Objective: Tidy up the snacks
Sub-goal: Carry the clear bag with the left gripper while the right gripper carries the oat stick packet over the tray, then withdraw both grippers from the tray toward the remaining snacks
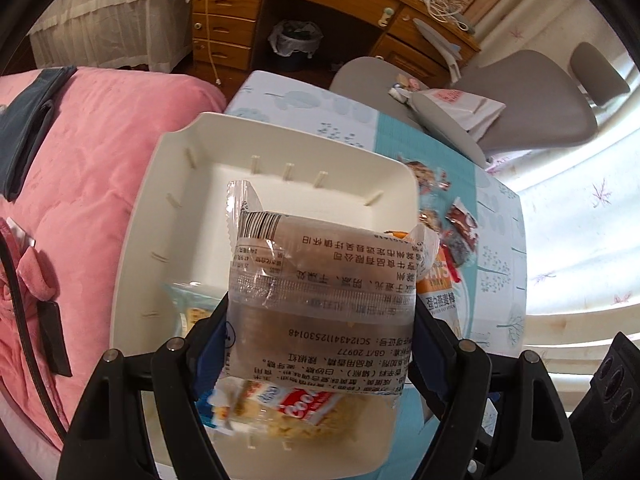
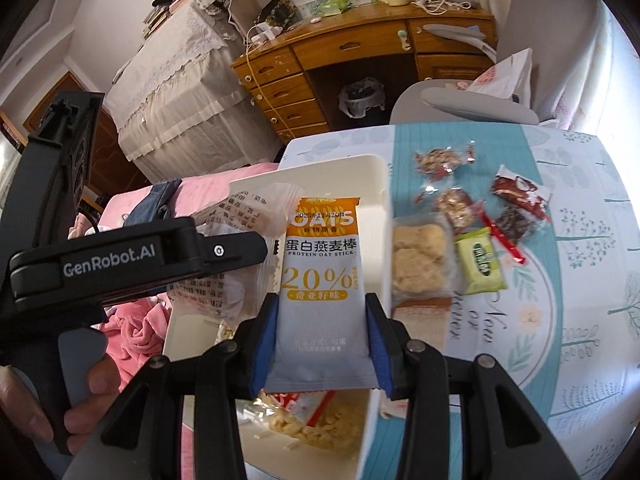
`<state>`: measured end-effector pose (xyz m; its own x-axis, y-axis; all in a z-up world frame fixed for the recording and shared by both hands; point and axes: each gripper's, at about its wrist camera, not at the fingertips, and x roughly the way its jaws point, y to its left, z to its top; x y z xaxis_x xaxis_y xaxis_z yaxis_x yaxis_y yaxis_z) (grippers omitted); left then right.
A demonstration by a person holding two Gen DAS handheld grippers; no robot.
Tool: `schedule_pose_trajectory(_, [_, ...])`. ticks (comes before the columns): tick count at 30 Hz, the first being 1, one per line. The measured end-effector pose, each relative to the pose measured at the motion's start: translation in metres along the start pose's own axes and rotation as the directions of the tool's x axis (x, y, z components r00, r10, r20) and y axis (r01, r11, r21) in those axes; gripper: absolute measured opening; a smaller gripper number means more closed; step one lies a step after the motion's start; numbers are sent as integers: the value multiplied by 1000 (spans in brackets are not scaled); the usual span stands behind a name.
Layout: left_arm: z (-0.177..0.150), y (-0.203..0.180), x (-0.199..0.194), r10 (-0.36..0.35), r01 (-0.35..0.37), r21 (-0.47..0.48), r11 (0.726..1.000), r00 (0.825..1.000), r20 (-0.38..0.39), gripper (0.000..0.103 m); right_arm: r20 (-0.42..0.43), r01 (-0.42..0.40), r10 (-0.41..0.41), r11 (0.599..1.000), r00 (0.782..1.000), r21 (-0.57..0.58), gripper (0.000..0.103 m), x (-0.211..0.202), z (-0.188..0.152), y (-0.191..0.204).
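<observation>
My left gripper (image 1: 320,344) is shut on a clear snack packet (image 1: 324,296) with black printed text, held above the white bin (image 1: 160,184). My right gripper (image 2: 322,340) is shut on a grey and orange oat stick packet (image 2: 322,268), held over the same white bin (image 2: 372,208); that packet also shows in the left wrist view (image 1: 440,292). A yellow crispy snack bag (image 2: 316,424) lies in the bin below both grippers. The left gripper's body (image 2: 132,256) with its clear packet (image 2: 228,240) shows to the left in the right wrist view.
Loose snacks lie on the patterned tablecloth (image 2: 560,240) right of the bin: a pale cracker pack (image 2: 420,260), a green packet (image 2: 480,264), several red and brown candies (image 2: 516,204). A pink bed (image 1: 100,180) lies left, a grey chair (image 1: 532,108) and wooden desk (image 2: 360,52) beyond.
</observation>
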<state>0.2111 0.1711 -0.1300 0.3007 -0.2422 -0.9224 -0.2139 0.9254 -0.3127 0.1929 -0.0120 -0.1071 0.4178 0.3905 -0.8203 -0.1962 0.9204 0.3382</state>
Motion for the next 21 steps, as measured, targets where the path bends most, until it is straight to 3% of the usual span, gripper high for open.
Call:
schedule_pose_trajectory(10, [-2,31,2,1,-2,-51,999,1000,-17,88,-45,-21,20,1000,999,-23,45,15,-5,23])
schedule_pose_trajectory(13, [-4,29,-5,-11,11,-42,999,1000,14,96,-48,-36,34,998,998,-46,55,13,-7,27])
schedule_pose_trajectory(21, [-16,15,-14,-13,14,-21,1000,999,46,96,-55,-60,57,997,997,-55,63,8,-13,24])
